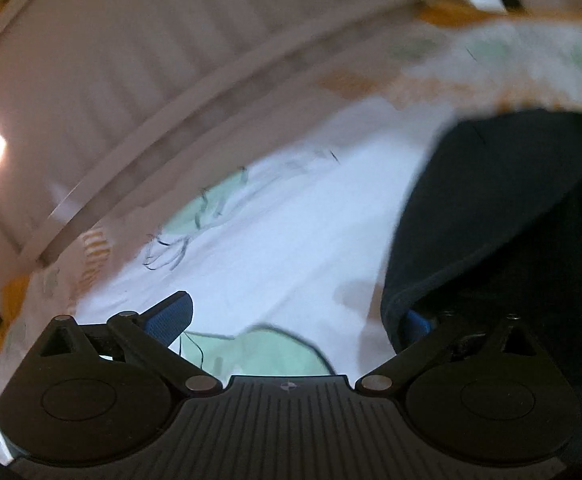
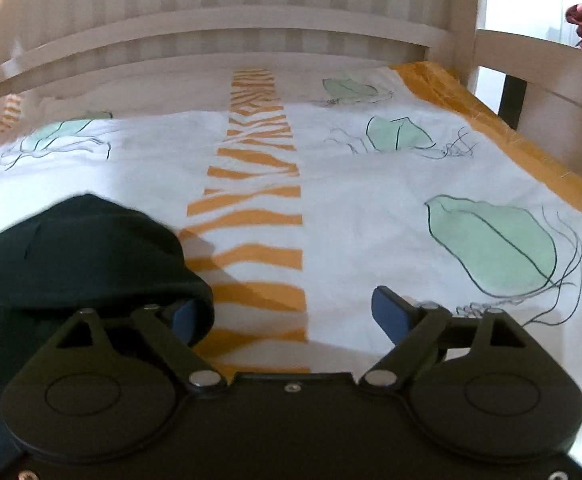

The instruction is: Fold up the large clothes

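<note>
A dark navy garment (image 1: 503,216) lies on the bed at the right of the left wrist view, tilted and blurred. Its hem drapes over the right pad (image 1: 416,322) of my left gripper (image 1: 295,316), whose jaws stand wide apart with only sheet between them. In the right wrist view the same garment (image 2: 79,256) sits at the lower left, and its edge covers the left pad (image 2: 185,318) of my right gripper (image 2: 287,316). That gripper is open too, with bare sheet between its fingers. Neither gripper pinches the cloth.
The bed sheet (image 2: 363,208) is white with green leaf prints and an orange striped band (image 2: 259,184) down the middle. A pale slatted bed frame (image 2: 227,24) rises behind it, and a side rail (image 2: 531,64) runs on the right. An orange border (image 2: 491,120) marks the sheet's right edge.
</note>
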{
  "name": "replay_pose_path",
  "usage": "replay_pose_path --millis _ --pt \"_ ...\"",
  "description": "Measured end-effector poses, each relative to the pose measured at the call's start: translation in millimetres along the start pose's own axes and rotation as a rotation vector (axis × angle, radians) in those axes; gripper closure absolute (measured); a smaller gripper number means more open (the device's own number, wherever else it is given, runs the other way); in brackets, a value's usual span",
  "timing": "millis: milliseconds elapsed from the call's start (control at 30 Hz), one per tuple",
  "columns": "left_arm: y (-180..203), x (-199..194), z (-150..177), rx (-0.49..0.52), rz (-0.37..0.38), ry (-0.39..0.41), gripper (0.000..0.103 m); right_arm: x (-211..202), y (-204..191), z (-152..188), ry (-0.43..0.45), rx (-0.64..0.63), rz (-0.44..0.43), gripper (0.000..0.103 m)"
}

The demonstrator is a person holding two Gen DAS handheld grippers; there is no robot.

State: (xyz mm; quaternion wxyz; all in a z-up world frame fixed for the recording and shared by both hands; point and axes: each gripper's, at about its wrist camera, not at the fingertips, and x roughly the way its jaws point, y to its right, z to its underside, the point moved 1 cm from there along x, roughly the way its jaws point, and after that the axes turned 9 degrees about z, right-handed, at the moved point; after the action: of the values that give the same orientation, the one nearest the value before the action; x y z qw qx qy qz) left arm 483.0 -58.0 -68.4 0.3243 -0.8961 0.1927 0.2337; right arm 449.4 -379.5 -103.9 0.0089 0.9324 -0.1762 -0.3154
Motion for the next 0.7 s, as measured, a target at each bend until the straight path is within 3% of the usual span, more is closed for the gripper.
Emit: replay_pose_path --millis 67,133,233,333,400,600,700 --pt "1 5 4 0.002 0.023 -0.039 0.000 11 1 8 -0.074 -0.007 -0.051 0.014" --pt "-4 9 5 -0.064 0.048 -0.069 0.000 11 8 11 -0.078 0.023 -0.089 0.013" --pt "-21 13 9 -0.224 0.097 -0.109 0.000 -4 13 9 -0.041 0.023 -0.181 0.013" --pt "-44 17 18 -0.461 0.154 -0.127 0.000 -22 17 8 0.035 0.005 -0.231 0.013" --pt "-45 11 19 -0.517 0.153 -0.108 0.000 -27 15 8 0.038 -0.017 -0.235 0.013" --pt "1 -2 2 -0.145 0.097 -0.039 0.000 -23 1 9 0.020 -0.066 -0.228 0.013" --pt "4 -2 -10 -0.145 0.107 -0.007 0.000 -22 -4 9 0.022 -0.069 -0.226 0.013"
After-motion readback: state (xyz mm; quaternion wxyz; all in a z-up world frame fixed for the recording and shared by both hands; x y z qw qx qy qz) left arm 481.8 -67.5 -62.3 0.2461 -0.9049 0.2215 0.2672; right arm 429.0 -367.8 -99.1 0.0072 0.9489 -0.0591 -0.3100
